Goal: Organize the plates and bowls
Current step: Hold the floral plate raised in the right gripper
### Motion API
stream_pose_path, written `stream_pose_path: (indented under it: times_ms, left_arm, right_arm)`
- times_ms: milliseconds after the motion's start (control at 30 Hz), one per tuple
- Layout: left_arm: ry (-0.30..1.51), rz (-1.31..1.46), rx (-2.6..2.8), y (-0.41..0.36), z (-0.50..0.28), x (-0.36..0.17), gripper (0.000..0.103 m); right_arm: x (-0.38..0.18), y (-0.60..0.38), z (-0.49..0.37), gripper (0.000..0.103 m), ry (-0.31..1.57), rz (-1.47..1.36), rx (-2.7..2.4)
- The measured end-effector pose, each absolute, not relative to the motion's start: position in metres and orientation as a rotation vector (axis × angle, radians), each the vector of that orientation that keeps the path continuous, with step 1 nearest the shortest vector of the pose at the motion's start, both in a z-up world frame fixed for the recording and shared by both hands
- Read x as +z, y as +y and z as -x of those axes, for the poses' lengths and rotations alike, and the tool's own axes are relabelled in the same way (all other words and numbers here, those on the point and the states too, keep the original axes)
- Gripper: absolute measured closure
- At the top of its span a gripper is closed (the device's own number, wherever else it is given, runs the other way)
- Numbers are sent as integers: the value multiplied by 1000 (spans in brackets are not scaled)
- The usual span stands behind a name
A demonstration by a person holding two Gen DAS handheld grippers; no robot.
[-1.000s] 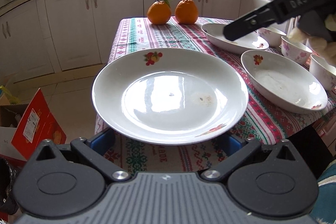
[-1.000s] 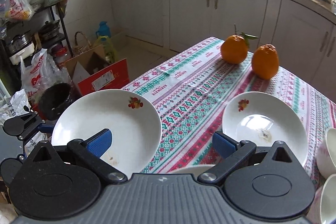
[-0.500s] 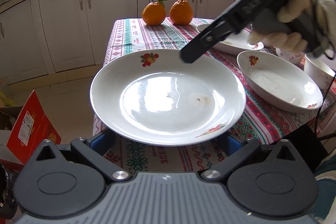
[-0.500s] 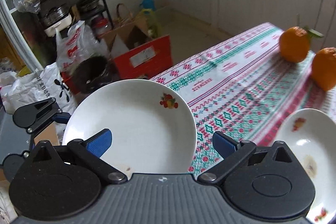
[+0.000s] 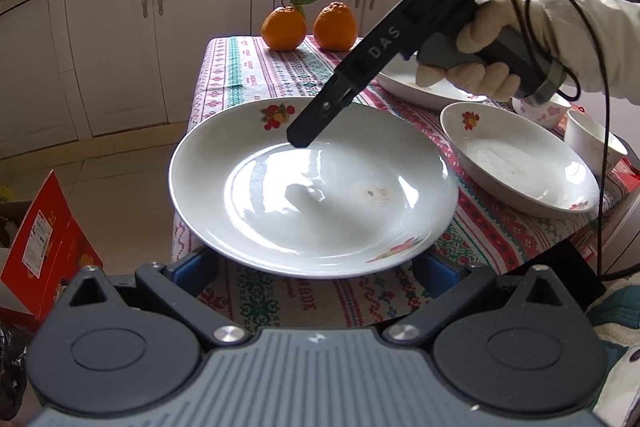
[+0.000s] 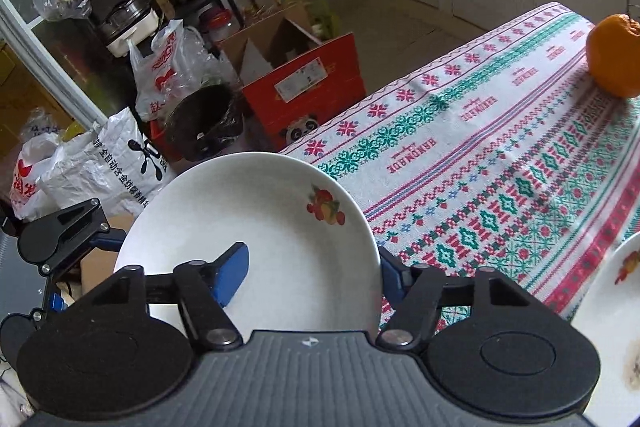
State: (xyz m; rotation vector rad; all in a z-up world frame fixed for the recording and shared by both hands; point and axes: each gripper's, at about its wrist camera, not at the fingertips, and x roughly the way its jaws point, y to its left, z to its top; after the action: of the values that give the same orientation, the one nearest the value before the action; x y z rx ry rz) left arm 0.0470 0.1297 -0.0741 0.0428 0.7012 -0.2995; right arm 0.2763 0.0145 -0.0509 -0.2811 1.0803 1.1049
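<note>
A white plate with fruit decals (image 5: 312, 187) hangs over the table's near left corner. My left gripper (image 5: 316, 263) sits under its near rim, its blue fingers wide apart and mostly hidden by the plate. My right gripper (image 6: 312, 275) straddles the plate's (image 6: 256, 227) right rim, one blue finger (image 6: 230, 277) over the plate's inside and one outside, jaws apart. In the left wrist view its black arm (image 5: 320, 115) reaches down over the plate. A second white plate (image 5: 516, 167), a third behind it (image 5: 432, 91) and white bowls (image 5: 592, 143) sit to the right.
Two oranges (image 5: 308, 27) stand at the far end of the patterned tablecloth (image 5: 260, 75). A red cardboard box (image 6: 308, 87), plastic bags (image 6: 96, 163) and a shelf of pots (image 6: 132, 11) are on the floor left of the table. Kitchen cabinets (image 5: 120, 39) lie beyond.
My right gripper has swung left and down over the held plate, its fingers now straddling the plate's rim and closer together. The plate and left gripper have barely moved.
</note>
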Motion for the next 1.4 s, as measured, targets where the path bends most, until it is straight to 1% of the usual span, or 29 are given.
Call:
stream_pose_path:
  times_ms: [600, 1100, 1400]
  left_arm:
    - [718, -106, -321, 129, -55, -71, 4]
    - [726, -130, -396, 134, -110, -69, 4]
    - [736, -129, -414, 136, -138, -74, 4]
  right_arm:
    - [-49, 10, -288, 33, 1097, 188, 1146]
    - [-38, -3, -322, 33, 1043, 165, 1061]
    - [-45, -7, -350, 33, 1035, 144, 1013]
